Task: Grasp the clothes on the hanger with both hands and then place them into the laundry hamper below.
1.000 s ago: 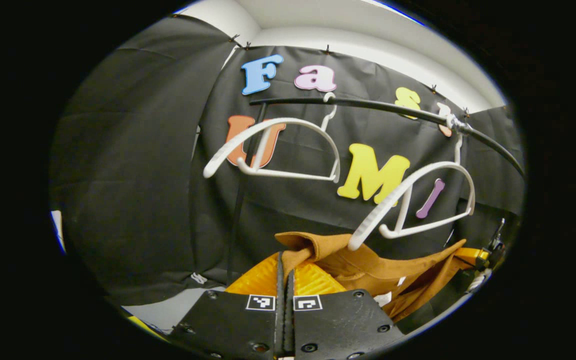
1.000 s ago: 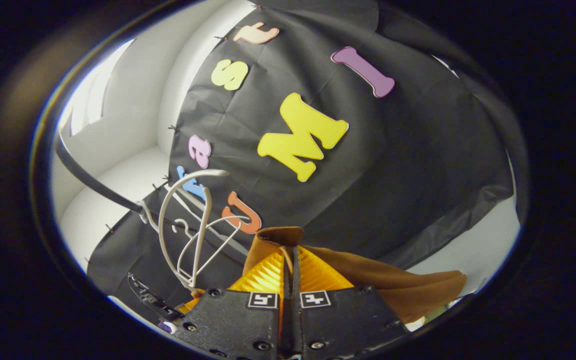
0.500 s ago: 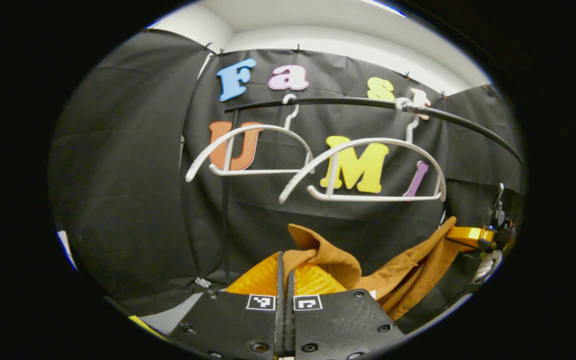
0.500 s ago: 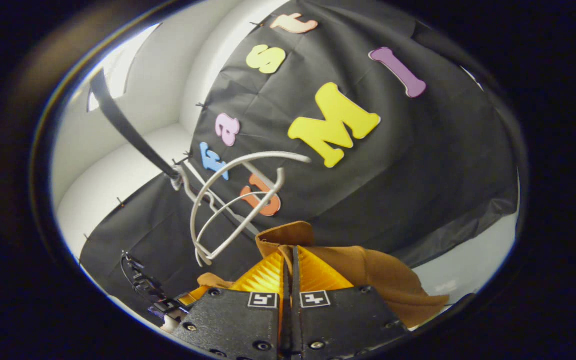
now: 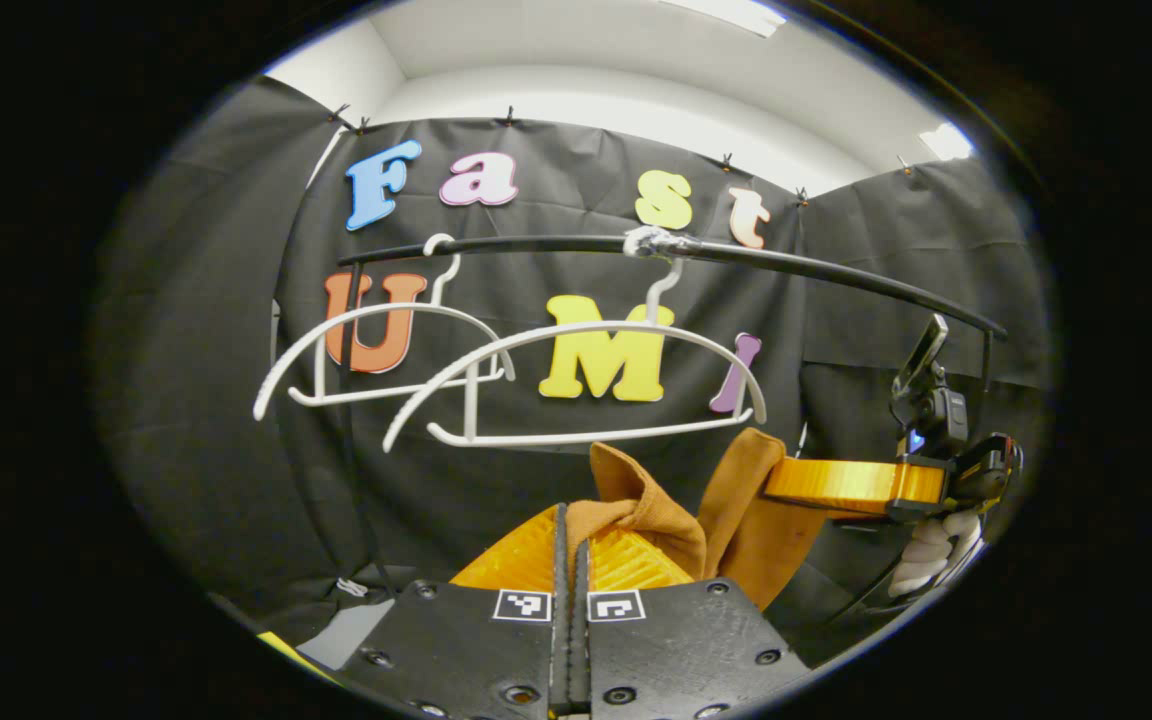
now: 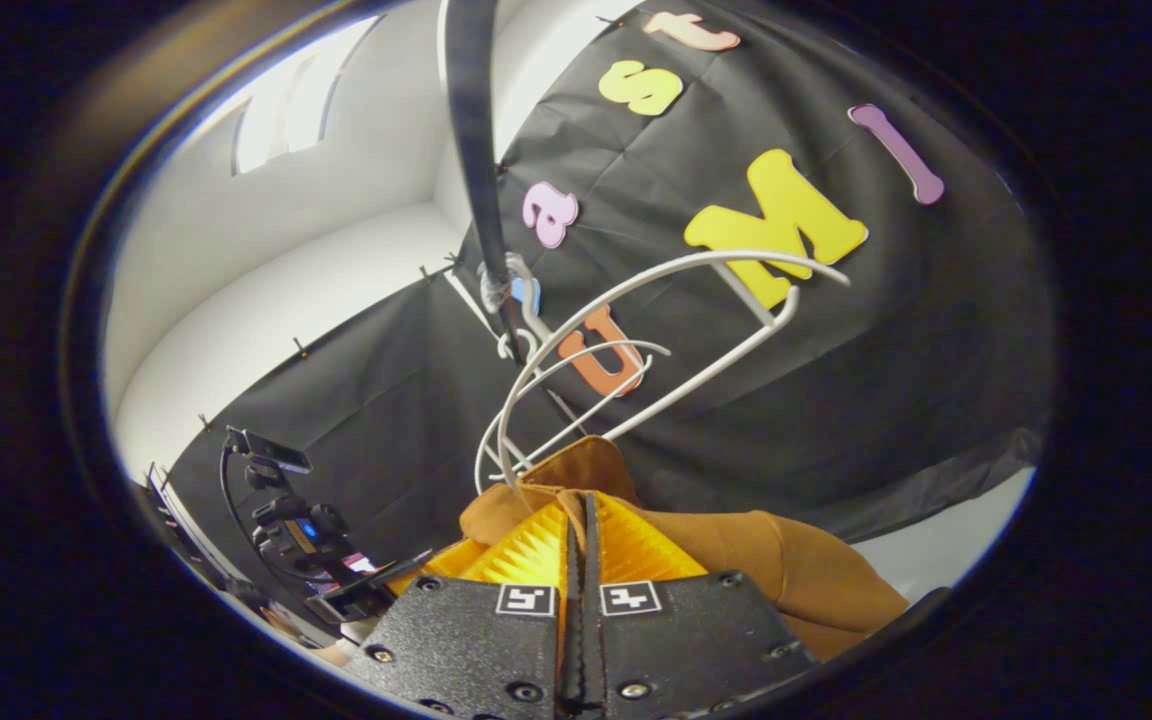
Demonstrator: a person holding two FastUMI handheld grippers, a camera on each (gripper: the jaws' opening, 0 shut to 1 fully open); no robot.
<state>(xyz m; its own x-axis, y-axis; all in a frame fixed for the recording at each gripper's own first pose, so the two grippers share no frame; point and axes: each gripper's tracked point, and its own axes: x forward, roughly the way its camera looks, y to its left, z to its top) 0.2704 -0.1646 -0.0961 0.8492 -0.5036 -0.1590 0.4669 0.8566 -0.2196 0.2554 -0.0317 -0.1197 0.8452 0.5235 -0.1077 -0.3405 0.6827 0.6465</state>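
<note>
Rail: long black metal rod, running across the booth high up, slightly bowed; in the right gripper view it runs steeply from the top edge.
Wrap: pale tape band around the rod near its middle.
Post: thin black upright pole under the rod's left end.
Backdrop: black cloth wall, creased, behind the rod.
Pins: small dark clips along the cloth's top edge.
Upper wall: plain white surface above the cloth.
Light: bright ceiling panel, upper right.

two hangers (both bare), one garment
</note>
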